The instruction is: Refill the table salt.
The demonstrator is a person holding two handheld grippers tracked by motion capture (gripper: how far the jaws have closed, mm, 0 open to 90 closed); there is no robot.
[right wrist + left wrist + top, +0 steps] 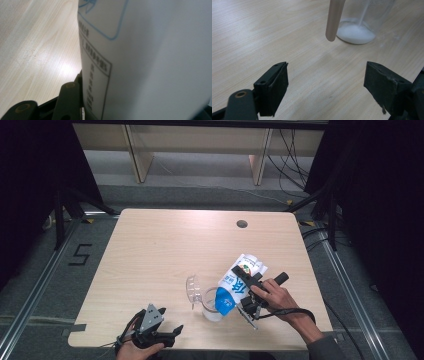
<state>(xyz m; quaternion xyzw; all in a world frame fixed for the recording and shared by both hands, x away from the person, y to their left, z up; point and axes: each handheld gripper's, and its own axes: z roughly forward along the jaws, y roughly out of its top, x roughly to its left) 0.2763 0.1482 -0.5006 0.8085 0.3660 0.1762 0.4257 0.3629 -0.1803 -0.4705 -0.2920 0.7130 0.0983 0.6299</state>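
Right gripper (243, 287): clamped on tilted white-blue bag (235, 285), mouth over clear cup (212, 305).
Left gripper (170, 334): jaws apart, empty, on desk (165, 245).

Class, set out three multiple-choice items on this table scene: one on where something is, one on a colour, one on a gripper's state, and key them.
1. Where is the bag?
A. flat at the table's far edge
B. tilted over the clear cup
C. on the floor

2. What colour is the powder in the cup?
A. white
B. red
C. black

3. How is the left gripper?
A. shut on the cup
B. shut on the bag
C. open, holding nothing

Key: 1 B, the right gripper tips it there; 2 A, a white heap on the cup's bottom; 3 C, bare table shows between the jaws.
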